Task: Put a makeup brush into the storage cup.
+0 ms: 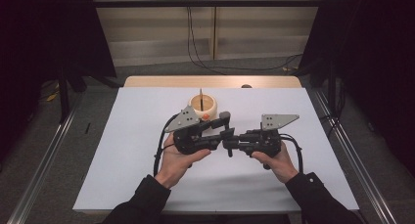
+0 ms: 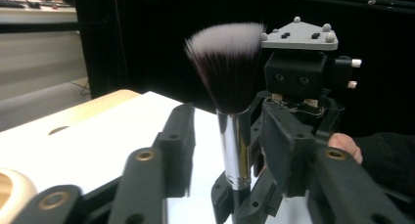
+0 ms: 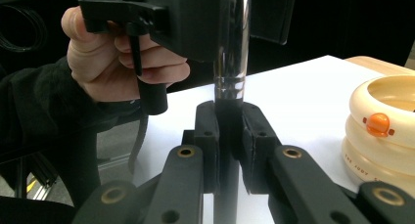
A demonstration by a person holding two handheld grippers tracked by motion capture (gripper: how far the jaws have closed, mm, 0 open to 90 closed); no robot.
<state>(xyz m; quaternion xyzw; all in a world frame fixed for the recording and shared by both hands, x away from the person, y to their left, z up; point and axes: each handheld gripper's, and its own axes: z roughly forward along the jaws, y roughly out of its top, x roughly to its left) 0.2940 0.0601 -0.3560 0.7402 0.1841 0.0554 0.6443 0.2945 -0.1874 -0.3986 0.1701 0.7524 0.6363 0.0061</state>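
Note:
A makeup brush (image 2: 230, 62) with dark, white-tipped bristles and a chrome ferrule (image 3: 231, 53) stands upright above the white table. My right gripper (image 3: 230, 121) is shut on its black handle just below the ferrule. My left gripper (image 2: 230, 131) has a jaw on either side of the ferrule; a strip of table shows between one jaw and the chrome, so the pads are not pressing. In the high view the two grippers meet tip to tip at mid-table, left gripper (image 1: 225, 132), right gripper (image 1: 231, 146), with the brush head (image 1: 224, 115) rising between them.
A cream ringed holder (image 1: 202, 106) with an orange duck on its side and a thin stick standing in it sits just behind the left gripper. The white sheet (image 1: 137, 150) covers the wooden table; dark curtains and metal rails flank both sides.

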